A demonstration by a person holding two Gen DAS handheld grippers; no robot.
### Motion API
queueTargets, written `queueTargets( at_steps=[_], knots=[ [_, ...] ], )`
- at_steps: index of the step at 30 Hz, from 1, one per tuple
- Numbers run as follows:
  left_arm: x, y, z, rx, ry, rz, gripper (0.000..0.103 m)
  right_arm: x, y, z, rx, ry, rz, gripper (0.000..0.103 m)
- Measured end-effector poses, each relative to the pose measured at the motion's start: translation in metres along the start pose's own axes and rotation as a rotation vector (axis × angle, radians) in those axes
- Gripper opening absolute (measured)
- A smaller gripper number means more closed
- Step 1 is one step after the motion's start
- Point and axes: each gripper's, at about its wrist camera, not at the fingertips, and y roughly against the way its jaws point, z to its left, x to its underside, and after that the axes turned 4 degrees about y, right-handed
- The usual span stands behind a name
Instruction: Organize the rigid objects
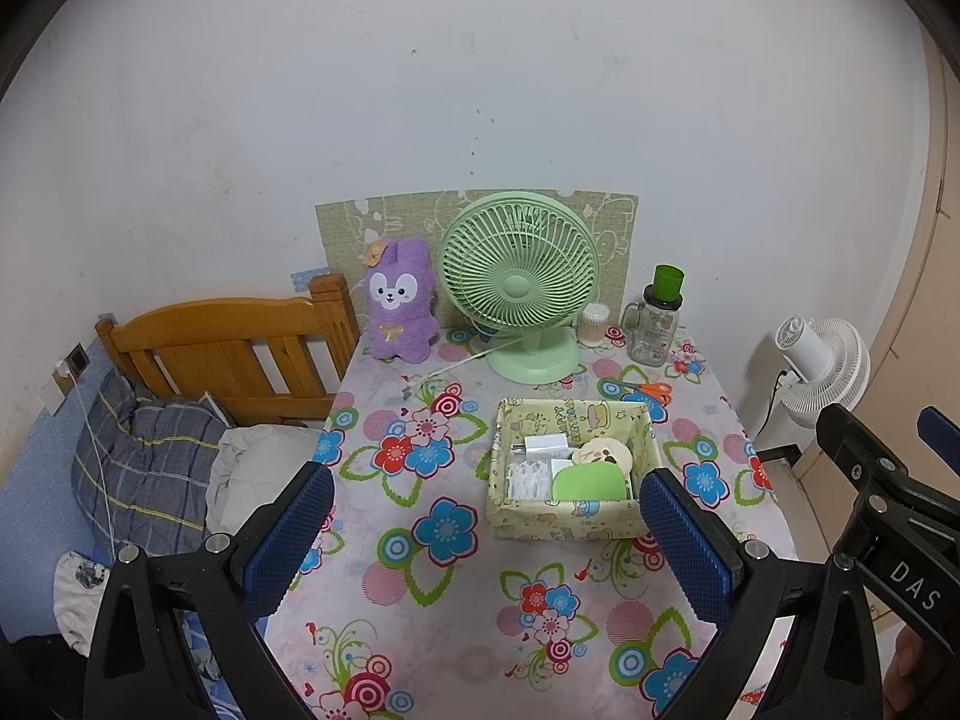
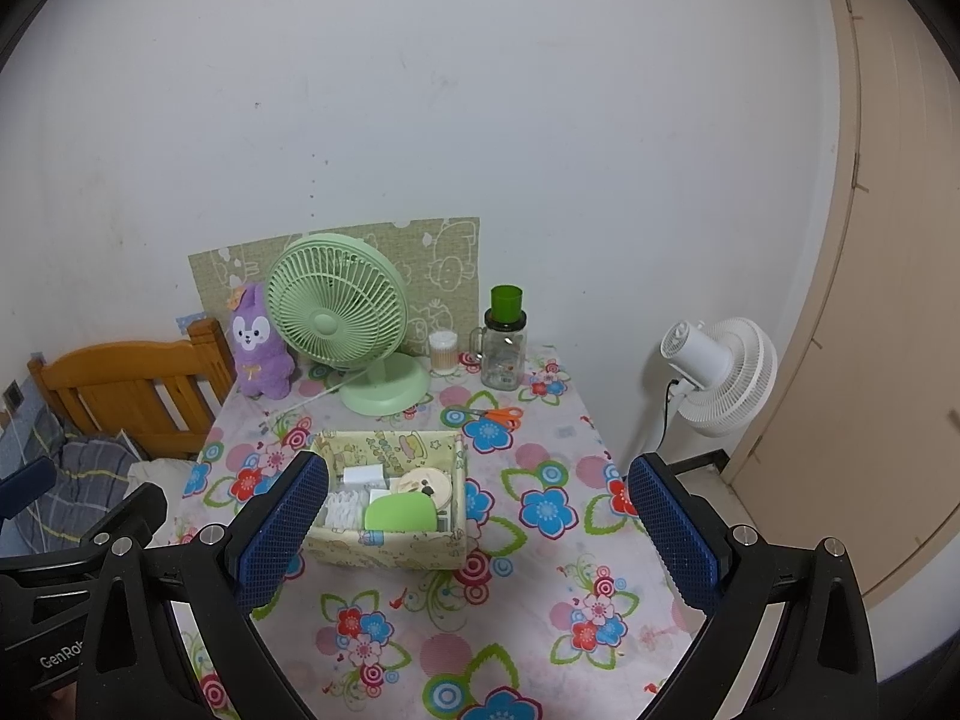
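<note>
A yellow patterned box stands mid-table and holds a white charger, a green rounded lid, a round beige compact and a white lacy item. Orange-handled scissors lie behind the box. My left gripper is open above the near part of the table, with nothing between its fingers. My right gripper is also open and empty, held just in front of the box. The right gripper's black frame shows at the edge of the left wrist view.
Along the back wall stand a purple plush rabbit, a green desk fan, a cotton-swab jar and a green-lidded glass jar. A wooden bed headboard is on the left. A white floor fan and a door are on the right.
</note>
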Motion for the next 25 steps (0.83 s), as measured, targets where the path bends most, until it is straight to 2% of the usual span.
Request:
queueTargets(
  at_steps=[11, 25],
  knots=[
    [-0.003, -0.024, 0.001, 0.005, 0.001, 0.055, 0.103, -0.001, -0.027, 0.003, -0.008, -0.008, 0.055, 0.101],
    [-0.007, -0.030, 0.004, 0.011, 0.010, 0.039, 0.103, -0.005, -0.032, 0.004, -0.016, -0.011, 0.032, 0.101]
  ],
)
